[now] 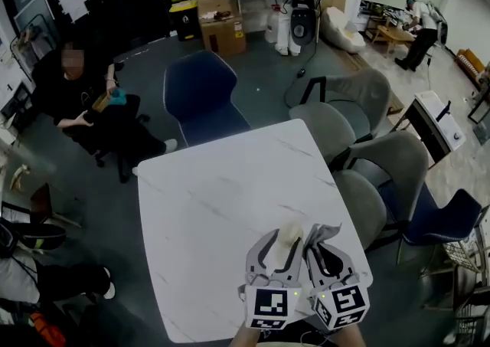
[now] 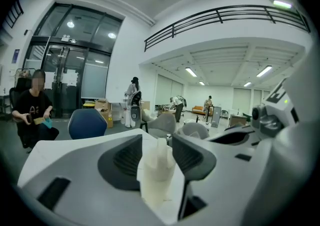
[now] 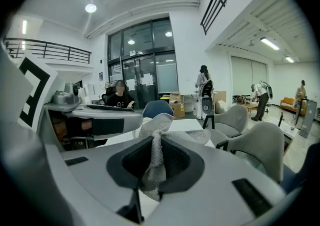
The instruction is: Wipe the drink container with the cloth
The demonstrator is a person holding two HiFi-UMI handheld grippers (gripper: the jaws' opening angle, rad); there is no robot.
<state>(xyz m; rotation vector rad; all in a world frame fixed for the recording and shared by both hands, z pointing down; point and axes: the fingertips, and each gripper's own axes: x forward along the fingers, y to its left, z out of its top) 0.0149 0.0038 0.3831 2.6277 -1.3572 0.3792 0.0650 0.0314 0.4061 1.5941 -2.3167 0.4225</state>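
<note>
1. Drink container [image 2: 158,170], pale and upright, clamped between the left tool's [image 2: 157,139] jaws.
2. Cloth [image 3: 161,124], grey mesh, pinched tight in the right tool [image 3: 159,140].
3. Both tools side by side above the white tabletop [image 1: 214,200].

The head view looks steeply down from above on the desk [image 1: 207,215], with the left gripper [image 1: 279,240] and right gripper [image 1: 325,234] close at lower centre. Each gripper view rides close behind its own fingers [image 2: 120,162], facing almost level over the desk into the room. All three share the blue chair [image 1: 200,96] and seated person [image 1: 76,89].
</note>
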